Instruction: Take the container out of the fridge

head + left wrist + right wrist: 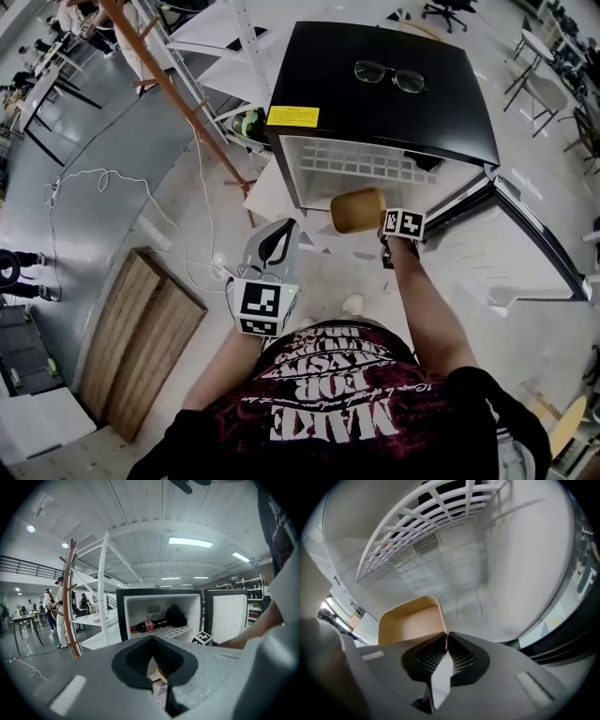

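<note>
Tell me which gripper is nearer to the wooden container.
Right. The right gripper is closed on the wall of the wooden container. The left gripper is apart from it, lower left in the head view, near the person.

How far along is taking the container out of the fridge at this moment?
Done: the fridge door stands open, and the right tongs are shut on the rim of the container. In hand: the container is at the mouth of the fridge, below the shelf. Left: drawing it fully clear. The left tongs are shut, empty, away from the fridge.
</note>
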The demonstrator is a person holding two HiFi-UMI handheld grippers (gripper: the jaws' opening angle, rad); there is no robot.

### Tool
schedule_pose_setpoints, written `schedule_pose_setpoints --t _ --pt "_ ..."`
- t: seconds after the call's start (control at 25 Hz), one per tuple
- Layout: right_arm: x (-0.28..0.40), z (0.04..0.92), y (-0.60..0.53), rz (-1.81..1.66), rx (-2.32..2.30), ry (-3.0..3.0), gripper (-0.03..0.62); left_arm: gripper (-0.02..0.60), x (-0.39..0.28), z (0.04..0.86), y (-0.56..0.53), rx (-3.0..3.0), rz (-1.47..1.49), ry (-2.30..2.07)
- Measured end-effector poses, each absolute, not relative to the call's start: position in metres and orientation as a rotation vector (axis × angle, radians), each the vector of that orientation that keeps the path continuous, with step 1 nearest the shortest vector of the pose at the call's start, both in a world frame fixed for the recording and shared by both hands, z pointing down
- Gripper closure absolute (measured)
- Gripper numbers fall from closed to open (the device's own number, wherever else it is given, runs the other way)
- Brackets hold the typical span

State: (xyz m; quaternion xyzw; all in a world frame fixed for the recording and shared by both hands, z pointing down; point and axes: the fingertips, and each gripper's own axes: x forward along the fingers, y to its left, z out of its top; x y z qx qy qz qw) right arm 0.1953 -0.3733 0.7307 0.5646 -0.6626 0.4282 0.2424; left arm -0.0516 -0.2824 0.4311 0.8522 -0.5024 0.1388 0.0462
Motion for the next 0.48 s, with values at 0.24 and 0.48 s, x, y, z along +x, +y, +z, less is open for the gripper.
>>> schedule_pose_setpoints --t 0.24,0.48 --pt "0.188 0.705 -0.361 1.134 1.577 -1.888 0.548 0.581 -0.052 0.431 -0.275 2.618 0.415 -1.506" --pt "0.181 0.669 -0.351 1.073 1.628 -1.967 0.548 0.581 -0.054 0.431 -0.266 2.641 0.403 -1.479"
